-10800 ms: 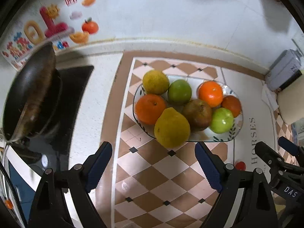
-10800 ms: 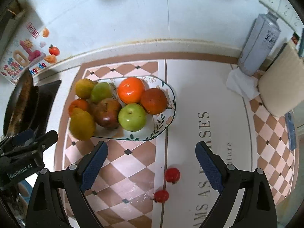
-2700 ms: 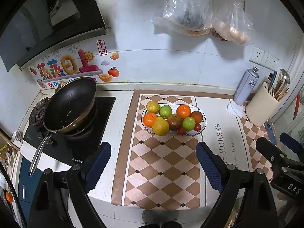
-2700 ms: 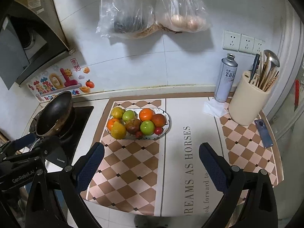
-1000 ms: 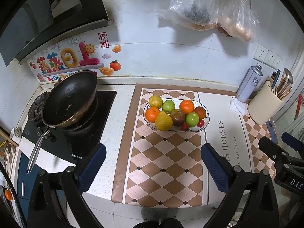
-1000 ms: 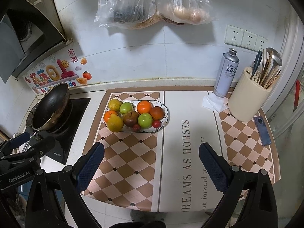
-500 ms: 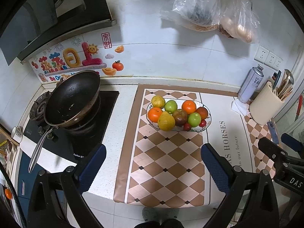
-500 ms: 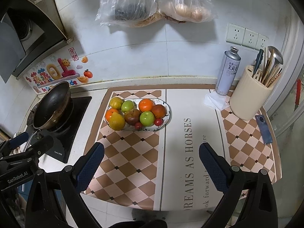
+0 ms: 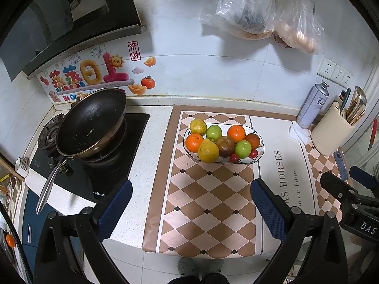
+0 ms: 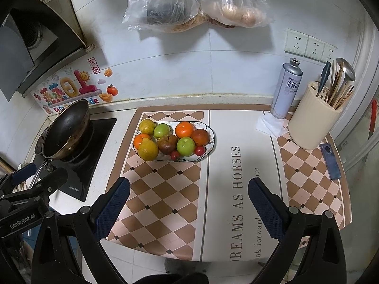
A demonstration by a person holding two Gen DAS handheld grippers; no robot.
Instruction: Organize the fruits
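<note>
An oval patterned plate (image 9: 260, 152) (image 10: 212, 146) stands on the checkered mat at the back of the counter. It holds oranges, green apples, yellow pears, a brown apple (image 9: 225, 145) and two small red fruits (image 10: 199, 151). My left gripper (image 9: 190, 198) is open and empty, held high and well back from the plate. My right gripper (image 10: 189, 195) is open and empty too, at a similar distance. Each gripper shows at the edge of the other's view.
A black wok (image 9: 91, 123) sits on the hob at the left. A spray can (image 10: 286, 88), a beige utensil holder (image 10: 312, 123), a tissue and a phone (image 10: 330, 161) stand at the right. Plastic bags hang on the wall.
Both grippers have pulled up and far back from the plate over the past seconds. The two small red fruits that lay on the mat now lie on the plate.
</note>
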